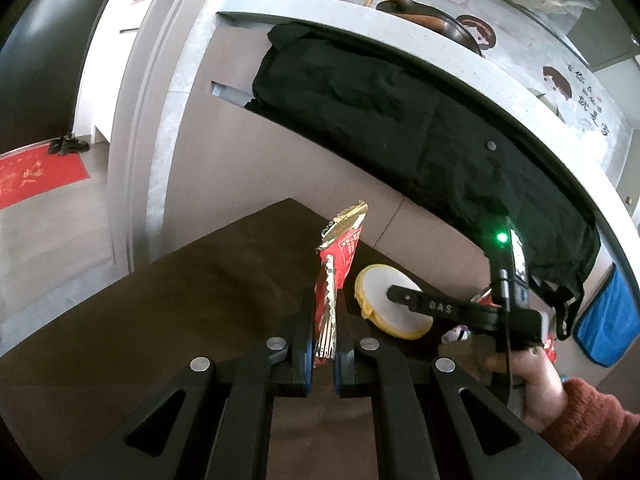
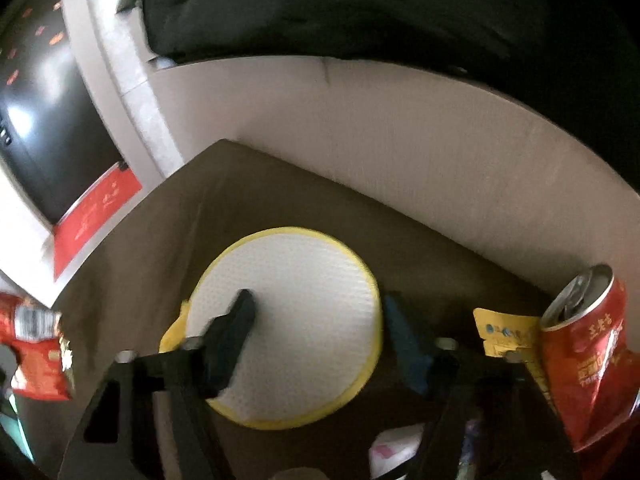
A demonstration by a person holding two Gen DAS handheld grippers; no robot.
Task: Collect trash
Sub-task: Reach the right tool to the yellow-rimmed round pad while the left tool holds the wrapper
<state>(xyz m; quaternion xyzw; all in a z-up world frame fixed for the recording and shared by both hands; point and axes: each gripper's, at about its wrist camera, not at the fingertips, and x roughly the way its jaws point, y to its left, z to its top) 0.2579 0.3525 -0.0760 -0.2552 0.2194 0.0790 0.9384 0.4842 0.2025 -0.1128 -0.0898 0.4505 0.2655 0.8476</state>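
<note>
My left gripper [image 1: 325,312] is shut on a red and gold snack wrapper [image 1: 338,256] and holds it upright above the dark brown table [image 1: 180,300]. The wrapper also shows at the left edge of the right wrist view [image 2: 36,352]. My right gripper [image 2: 316,312] is open, its jaws spread over a round white and yellow lid [image 2: 288,320] lying on the table. That lid [image 1: 384,300] and the right gripper [image 1: 404,296] show in the left wrist view. A crushed red can [image 2: 588,360] and a yellow torn packet [image 2: 508,332] lie at the right.
A black cloth [image 1: 400,120] hangs over a grey counter edge [image 1: 360,20] behind the table. A white crumpled scrap [image 2: 396,452] lies near the table front. A red floor mat [image 1: 36,176] lies at left, a blue cloth [image 1: 612,316] at right.
</note>
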